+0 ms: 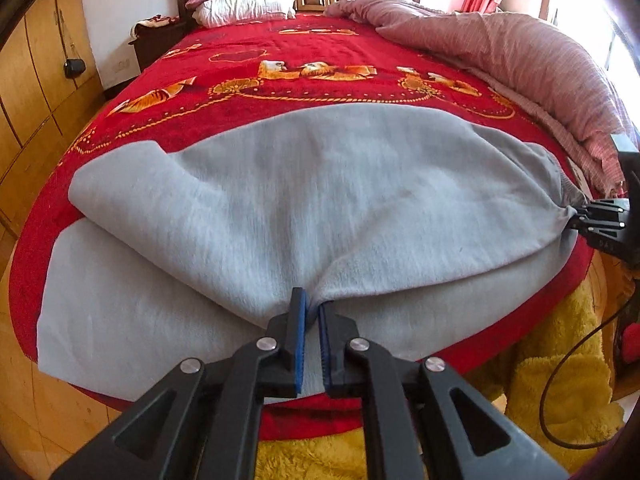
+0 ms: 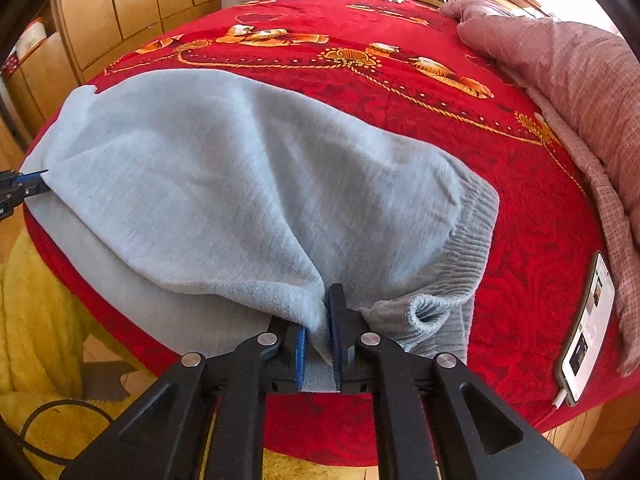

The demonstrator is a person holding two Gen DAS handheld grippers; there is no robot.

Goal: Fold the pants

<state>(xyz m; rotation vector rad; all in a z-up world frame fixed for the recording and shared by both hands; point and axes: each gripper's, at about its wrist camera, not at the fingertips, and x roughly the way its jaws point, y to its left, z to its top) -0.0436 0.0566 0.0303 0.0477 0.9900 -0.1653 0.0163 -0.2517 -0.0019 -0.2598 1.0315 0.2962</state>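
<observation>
Grey sweatpants (image 1: 320, 184) lie across the foot of a red patterned bedspread (image 1: 320, 64), one layer folded over another. My left gripper (image 1: 313, 308) is shut on the near edge of the upper layer, with cloth pinched between its blue pads. In the right wrist view, my right gripper (image 2: 320, 316) is shut on a bunch of the pants (image 2: 224, 184) beside the ribbed waistband (image 2: 468, 248). Each gripper also shows in the other's view: the right gripper (image 1: 580, 216) at the pants' right end, the left gripper (image 2: 42, 178) at their left edge.
A phone (image 2: 588, 328) lies on the bedspread near the right edge. A pink quilt (image 1: 520, 52) is heaped along the right side, and pillows (image 1: 244, 4) sit at the headboard. A yellow fluffy blanket (image 1: 552, 392) and a black cable (image 1: 560, 380) hang below the bed's foot. Wooden wardrobes (image 1: 40, 80) stand on the left.
</observation>
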